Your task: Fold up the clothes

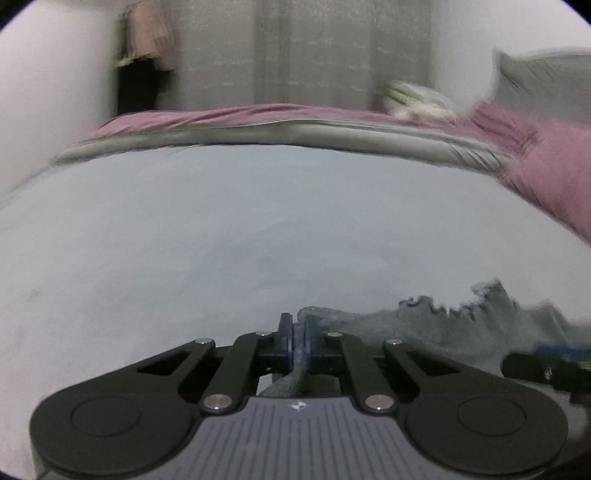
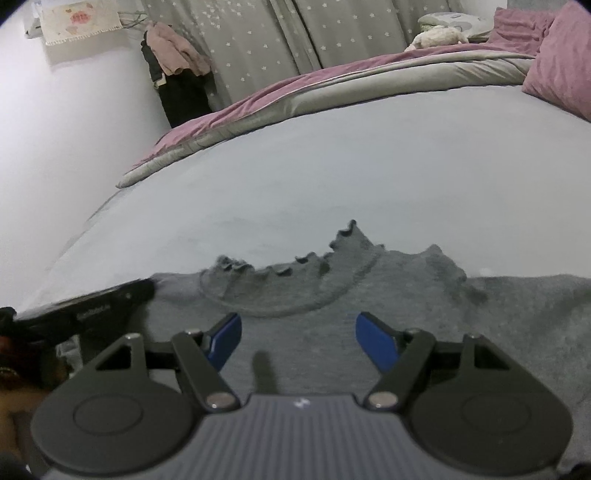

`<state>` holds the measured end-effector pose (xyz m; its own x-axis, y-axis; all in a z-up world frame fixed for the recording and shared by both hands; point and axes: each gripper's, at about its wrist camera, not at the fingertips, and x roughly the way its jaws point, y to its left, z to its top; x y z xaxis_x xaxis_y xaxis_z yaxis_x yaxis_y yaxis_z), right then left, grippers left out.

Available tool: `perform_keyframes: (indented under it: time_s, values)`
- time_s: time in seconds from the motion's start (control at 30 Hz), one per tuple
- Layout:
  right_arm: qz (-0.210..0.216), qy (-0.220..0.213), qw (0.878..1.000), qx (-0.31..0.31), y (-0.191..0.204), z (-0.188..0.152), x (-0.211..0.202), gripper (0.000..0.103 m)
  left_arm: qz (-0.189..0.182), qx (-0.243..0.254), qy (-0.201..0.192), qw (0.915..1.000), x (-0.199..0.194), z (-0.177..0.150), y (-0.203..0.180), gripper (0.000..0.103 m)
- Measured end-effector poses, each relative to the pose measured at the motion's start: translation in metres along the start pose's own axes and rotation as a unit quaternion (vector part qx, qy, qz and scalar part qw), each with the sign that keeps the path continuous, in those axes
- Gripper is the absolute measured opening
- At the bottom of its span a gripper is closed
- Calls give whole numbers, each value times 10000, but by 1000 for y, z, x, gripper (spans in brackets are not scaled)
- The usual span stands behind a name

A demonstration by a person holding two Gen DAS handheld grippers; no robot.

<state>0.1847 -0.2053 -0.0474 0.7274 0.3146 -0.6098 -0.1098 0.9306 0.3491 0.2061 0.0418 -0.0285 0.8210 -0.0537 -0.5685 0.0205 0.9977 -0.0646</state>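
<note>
Grey knitted top (image 2: 369, 314) with a frilled collar lies spread on the pale bed sheet (image 2: 332, 166), and every place below is told from that top. Nearest, the left gripper (image 1: 298, 334) has its blue pads pressed together on a fold of the top's edge, at the side left of the collar. The right gripper (image 2: 298, 339) hovers over the chest just below the collar, its jaws spread wide and holding nothing. The left view is blurred, which suggests motion. Judging by this, a side or shoulder of the top is held for a fold; whether that is an early or a later fold the pictures do not settle. The next move likely calls for the free gripper to pin or catch the fabric while the held edge is carried across. Beyond the collar the sheet runs bare to a rolled purple-and-grey quilt (image 2: 332, 85), a purple pillow (image 2: 561, 70), then star-print curtains (image 2: 295, 33)
</note>
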Motion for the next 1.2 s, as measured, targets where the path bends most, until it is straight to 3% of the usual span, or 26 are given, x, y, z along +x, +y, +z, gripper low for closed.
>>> perform_keyframes:
  time_s: [0.1, 0.23, 0.37, 0.47, 0.6, 0.67, 0.8, 0.87, 1.0, 1.2]
  values:
    - [-26, -5, 10000, -47, -2, -1, 2, 72, 153, -54, 238, 9996, 16, -12, -1, 11]
    - [27, -14, 9999, -127, -1, 0, -1, 70, 181, 14, 82, 9998, 6, -12, -6, 18]
    - [99, -23, 9997, -211, 0, 3, -6, 53, 256, 11, -362, 9990, -20, -9, -9, 19]
    - [147, -21, 9995, -279, 1, 4, -9, 38, -139, 78, -416, 9990, -35, -6, -18, 19]
    - [50, 36, 9988, -484, 5, -1, 1, 34, -1119, -154, 310, 9931, -14, -7, -33, 17]
    - [17, 31, 9986, -526, 3, -3, 6, 33, -1373, -338, 631, 9879, 5, -14, -39, 16]
    - [-48, -9, 9986, -519, 3, -4, 11, 32, -1294, -497, 291, 9899, 21, -22, -40, 14]
    - [-166, 5, 9983, -562, 8, -2, 16, 32, -1467, -878, 203, 9851, 30, -27, -31, 13]
    - [-405, 100, 9949, -915, 23, 13, 36, 33, -1974, -1817, 278, 9629, 44, -31, 2, 7]
    - [-482, -43, 9937, -1009, 25, 32, 70, 32, -2022, -1924, 241, 9600, 43, -32, 6, 7]
